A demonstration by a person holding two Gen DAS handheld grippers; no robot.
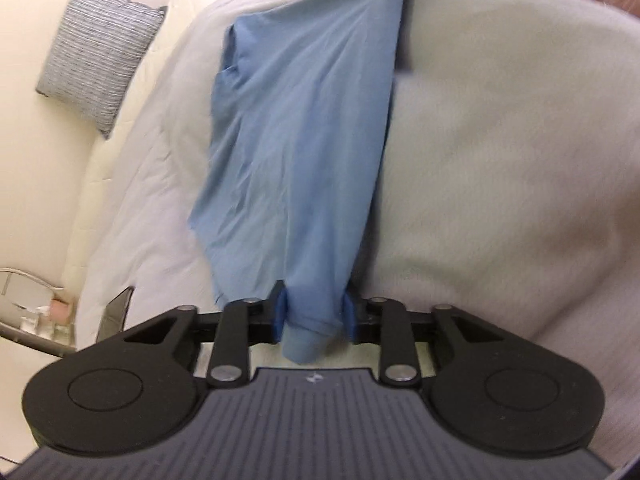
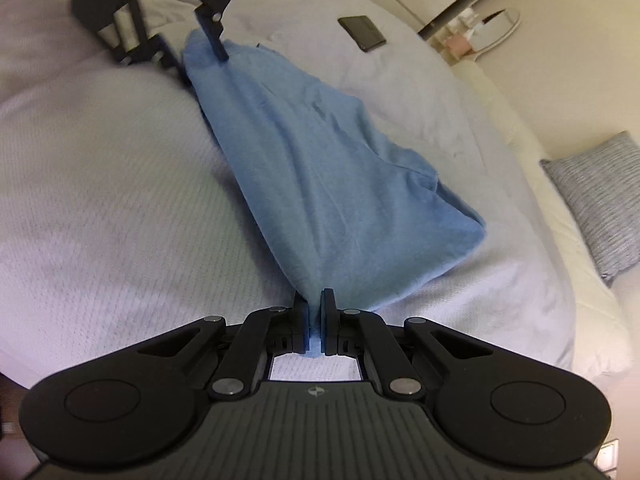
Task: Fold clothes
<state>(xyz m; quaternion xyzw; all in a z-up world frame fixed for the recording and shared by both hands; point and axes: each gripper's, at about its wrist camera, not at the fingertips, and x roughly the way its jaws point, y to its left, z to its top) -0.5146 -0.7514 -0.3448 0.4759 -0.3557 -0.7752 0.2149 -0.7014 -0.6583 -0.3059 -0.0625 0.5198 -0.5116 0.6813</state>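
1. left wrist view looks down along its fingers, close over the bed [image 1: 500, 160].
2. right wrist view faces it from the opposite end.
3. both share the shirt [image 1: 304, 140] and pillow [image 1: 96, 56].

A plain blue garment [image 2: 328, 168], folded lengthwise into 1 long wrinkled strip, is stretched between its 2 gathered ends, its loose edge resting on the pale bed [image 2: 100, 200].

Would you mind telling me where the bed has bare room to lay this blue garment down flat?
The widest free patch is the pale bedspread on the side of the blue garment away from the striped pillow. A narrower strip runs between garment and pillow. Toward the dark flat object and the bedside table it gets crowded.
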